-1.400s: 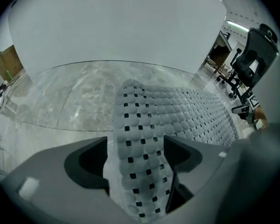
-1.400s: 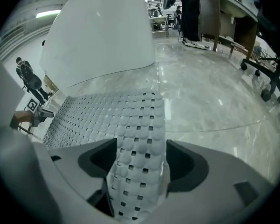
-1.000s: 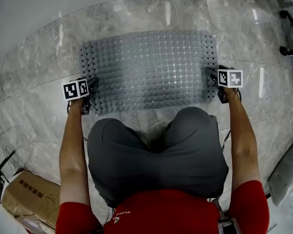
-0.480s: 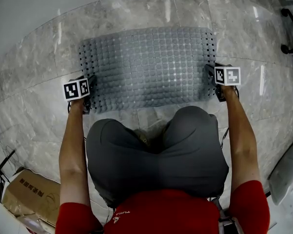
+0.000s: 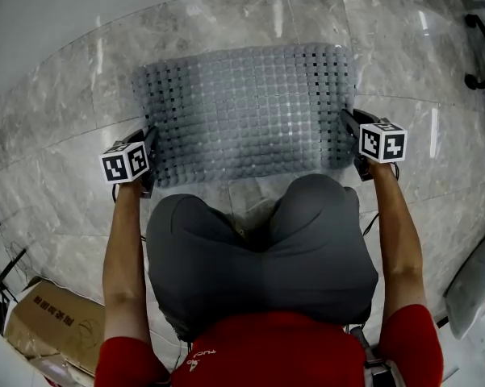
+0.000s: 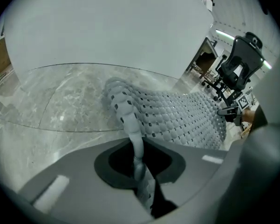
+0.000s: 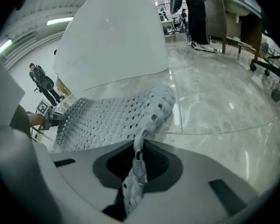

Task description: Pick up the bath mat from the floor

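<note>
A grey bath mat (image 5: 250, 111) with rows of bumps and small holes lies spread on the marble floor in front of the person's knees. My left gripper (image 5: 149, 147) is shut on the mat's near left edge (image 6: 137, 148); its jaws have just been closing and the mat's rim is pinched between them. My right gripper (image 5: 351, 131) is shut on the near right edge (image 7: 139, 164), its jaws also just closed with the mat between them. Both held edges are raised off the floor, and the mat (image 6: 177, 115) sags between them. The mat (image 7: 107, 118) runs away toward the other gripper.
The floor (image 5: 73, 79) is grey marble, bordered by a white wall (image 6: 107, 27). A cardboard box (image 5: 44, 325) lies at the lower left. Office chair wheels (image 5: 484, 47) stand at the far right, and a black chair (image 6: 237, 64) shows beyond the mat.
Both grippers have closed on the mat's near corners and risen a little. The mat's side edges have lifted off the floor.
</note>
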A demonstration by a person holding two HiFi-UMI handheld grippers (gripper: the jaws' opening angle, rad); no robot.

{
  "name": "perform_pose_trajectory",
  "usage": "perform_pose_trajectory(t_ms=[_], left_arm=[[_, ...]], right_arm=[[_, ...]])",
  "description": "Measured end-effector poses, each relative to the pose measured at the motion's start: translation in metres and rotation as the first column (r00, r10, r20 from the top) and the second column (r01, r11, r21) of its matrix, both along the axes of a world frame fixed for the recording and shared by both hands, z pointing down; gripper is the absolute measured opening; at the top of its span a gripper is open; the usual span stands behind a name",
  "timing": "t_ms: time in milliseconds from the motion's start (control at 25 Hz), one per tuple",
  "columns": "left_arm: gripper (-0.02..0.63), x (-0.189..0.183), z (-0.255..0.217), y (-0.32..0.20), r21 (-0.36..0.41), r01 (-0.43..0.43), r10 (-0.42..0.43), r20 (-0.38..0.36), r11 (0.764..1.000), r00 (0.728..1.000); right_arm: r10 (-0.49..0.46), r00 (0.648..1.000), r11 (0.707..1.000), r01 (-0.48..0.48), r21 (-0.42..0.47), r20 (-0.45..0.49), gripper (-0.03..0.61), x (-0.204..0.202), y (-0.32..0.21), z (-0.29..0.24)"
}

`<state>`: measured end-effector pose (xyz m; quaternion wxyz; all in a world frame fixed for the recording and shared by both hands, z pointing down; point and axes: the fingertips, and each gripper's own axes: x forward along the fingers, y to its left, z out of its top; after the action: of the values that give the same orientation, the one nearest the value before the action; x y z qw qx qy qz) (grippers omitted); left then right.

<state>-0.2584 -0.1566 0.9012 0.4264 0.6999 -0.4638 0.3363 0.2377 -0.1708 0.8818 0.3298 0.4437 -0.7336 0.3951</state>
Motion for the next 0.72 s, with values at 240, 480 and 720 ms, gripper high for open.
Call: perform_pose_trajectory(t_ms=[240,480,720], left_arm=[[0.044,0.01,-0.041,0.005,0.098,-0.001,0.007,-0.067,0.995,0.998],[0.043,0.015,-0.093,-0.001,0.216,0.029,-0.004,-0.113,0.976,0.994],[0.043,0.015,-0.15,-0.015,0.338,0.069,-0.02,-0.146,0.938,0.989]], right_arm=[[-0.025,0.997,0.995,0.018,0.094,0.076,0.04,-0.02,0.005,-0.05],[-0.029,0.988,0.983,0.001,0.186,0.15,0.04,-0.04,-0.003,-0.098],[-0.022,0.979,0.96,-0.037,0.277,0.205,0.038,-0.05,-0.018,-0.145]])
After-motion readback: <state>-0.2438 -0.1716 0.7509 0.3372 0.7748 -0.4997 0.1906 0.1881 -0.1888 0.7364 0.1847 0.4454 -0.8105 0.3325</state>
